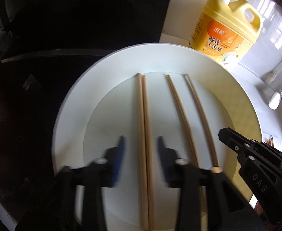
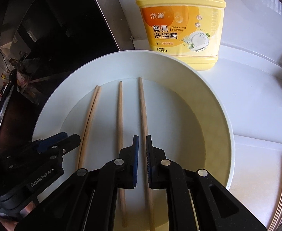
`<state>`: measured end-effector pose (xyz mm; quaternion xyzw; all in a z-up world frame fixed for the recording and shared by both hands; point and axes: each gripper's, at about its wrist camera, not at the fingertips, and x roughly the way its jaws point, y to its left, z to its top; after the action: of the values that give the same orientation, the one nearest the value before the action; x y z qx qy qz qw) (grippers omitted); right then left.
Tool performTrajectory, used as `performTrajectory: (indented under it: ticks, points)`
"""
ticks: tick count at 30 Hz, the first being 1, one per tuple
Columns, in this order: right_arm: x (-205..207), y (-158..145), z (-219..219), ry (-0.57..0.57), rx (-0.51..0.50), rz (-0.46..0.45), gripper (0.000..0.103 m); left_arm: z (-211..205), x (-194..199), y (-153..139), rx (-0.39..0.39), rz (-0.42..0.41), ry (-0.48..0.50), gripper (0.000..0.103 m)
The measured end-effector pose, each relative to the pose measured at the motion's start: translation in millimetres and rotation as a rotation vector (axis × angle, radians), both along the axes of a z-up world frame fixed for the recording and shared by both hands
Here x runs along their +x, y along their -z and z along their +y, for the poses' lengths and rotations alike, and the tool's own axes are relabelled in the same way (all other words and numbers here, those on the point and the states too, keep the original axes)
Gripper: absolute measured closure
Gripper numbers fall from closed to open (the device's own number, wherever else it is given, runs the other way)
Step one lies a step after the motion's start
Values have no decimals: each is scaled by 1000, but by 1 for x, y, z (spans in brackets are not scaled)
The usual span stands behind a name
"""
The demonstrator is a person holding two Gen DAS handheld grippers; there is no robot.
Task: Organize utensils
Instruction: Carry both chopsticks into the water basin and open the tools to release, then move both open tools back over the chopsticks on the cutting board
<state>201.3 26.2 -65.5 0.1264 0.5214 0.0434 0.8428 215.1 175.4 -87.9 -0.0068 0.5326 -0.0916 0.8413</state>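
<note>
Wooden chopsticks (image 1: 145, 134) lay paired mid-frame on the white plate (image 1: 94, 80), ready for sorting; left gripper (image 1: 141, 152) straddled them, jaws apart; right gripper (image 2: 142, 154) clamped one chopstick (image 2: 143, 111).

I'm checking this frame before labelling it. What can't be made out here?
- Left hand-held gripper: fingers motion-blurred in the left wrist view.
- Chopsticks: near ends hidden under the right hand-held gripper in the right wrist view.
- Detergent bottle: top cut off by the frame edge there.
</note>
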Motion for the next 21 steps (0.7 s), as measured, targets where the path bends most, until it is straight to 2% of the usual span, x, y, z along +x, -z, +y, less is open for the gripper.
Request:
performTrajectory:
  ticks: [1, 4, 7, 14, 18, 21]
  points:
    - [-1, -1, -1, 1, 3, -2, 95, 1, -2, -2, -1, -15, -8, 44]
    - [-5, -4, -4, 1, 5, -10, 92, 3, -4, -7, 6, -26, -21, 42]
    - [-9, -7, -8, 6, 6, -18, 88, 14, -6, -9, 10, -18, -38, 33]
    - [-20, -15, -14, 23, 6, -44, 81, 17, -14, -11, 32, -21, -61, 27]
    - [-25, -19, -13, 21, -4, -56, 70, 15, -20, -15, 43, -28, -64, 22]
    - [-32, -23, -13, 18, -15, -70, 68, 16, -26, -19, 52, -41, -71, 21]
